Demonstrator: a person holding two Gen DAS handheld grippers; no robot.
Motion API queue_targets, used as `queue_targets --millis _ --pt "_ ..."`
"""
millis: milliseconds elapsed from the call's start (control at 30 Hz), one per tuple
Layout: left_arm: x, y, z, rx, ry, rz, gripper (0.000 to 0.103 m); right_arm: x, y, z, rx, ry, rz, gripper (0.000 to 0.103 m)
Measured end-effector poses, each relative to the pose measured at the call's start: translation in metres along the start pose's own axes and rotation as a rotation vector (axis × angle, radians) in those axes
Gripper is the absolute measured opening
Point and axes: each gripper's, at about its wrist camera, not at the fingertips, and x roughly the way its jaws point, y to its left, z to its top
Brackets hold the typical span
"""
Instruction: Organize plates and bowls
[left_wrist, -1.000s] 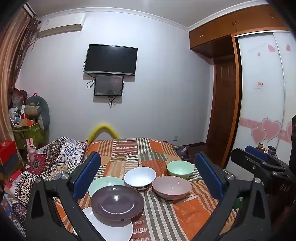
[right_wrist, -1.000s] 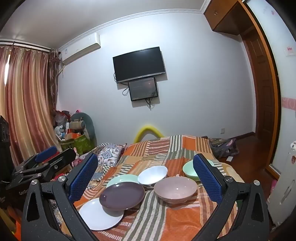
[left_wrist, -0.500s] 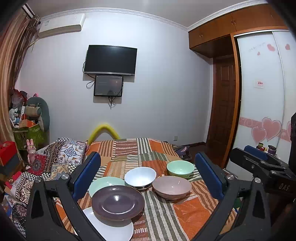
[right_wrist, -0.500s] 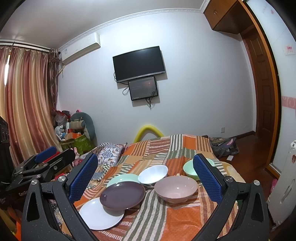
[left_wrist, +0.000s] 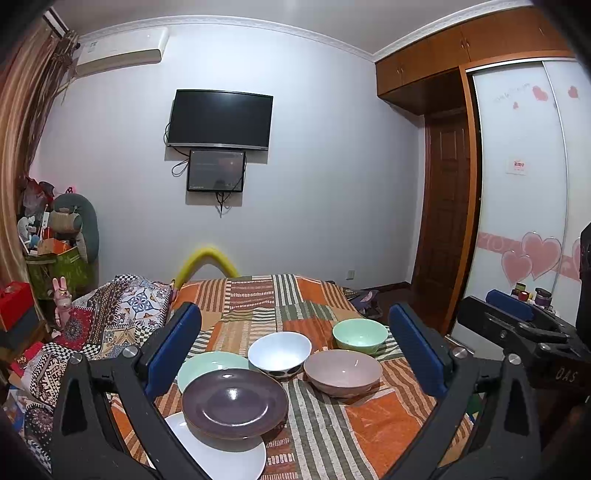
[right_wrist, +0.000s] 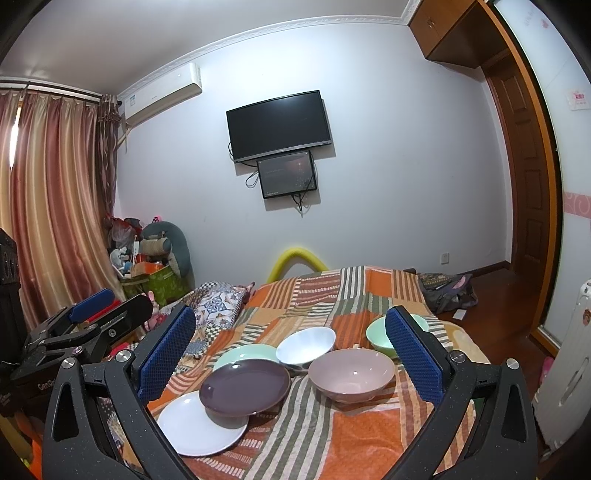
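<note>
Two tools agape above striped bedspread

On the striped bedspread sit three plates: purple, white, and pale green, the last apparently a plate though half hidden. Three bowls stand beside them: white, pink, green.

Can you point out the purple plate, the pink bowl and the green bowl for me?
purple plate (left_wrist: 233, 401), left wrist view, on its centre well.
pink bowl (right_wrist: 351, 373), right wrist view, on its inside.
green bowl (left_wrist: 359, 334), left wrist view, on its inside.
</note>
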Motion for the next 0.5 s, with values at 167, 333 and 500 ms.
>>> queue_targets --millis 167,333,500 --pt "-0.0005 0.0005 0.0001 0.001 -0.002 0.002 0.103 -0.0001 0.0003 -0.001 0.0 0.001 0.001 0.103" --pt "-0.0007 0.0003 -0.0005 0.003 -0.005 0.005 0.103 -0.0001 0.0001 -0.0014 0.0 0.001 0.001 0.103" --pt "-0.0017 0.0008 -0.0005 0.005 -0.005 0.001 0.103 -0.0002 0.0002 -0.0014 -0.001 0.001 0.001 0.103"
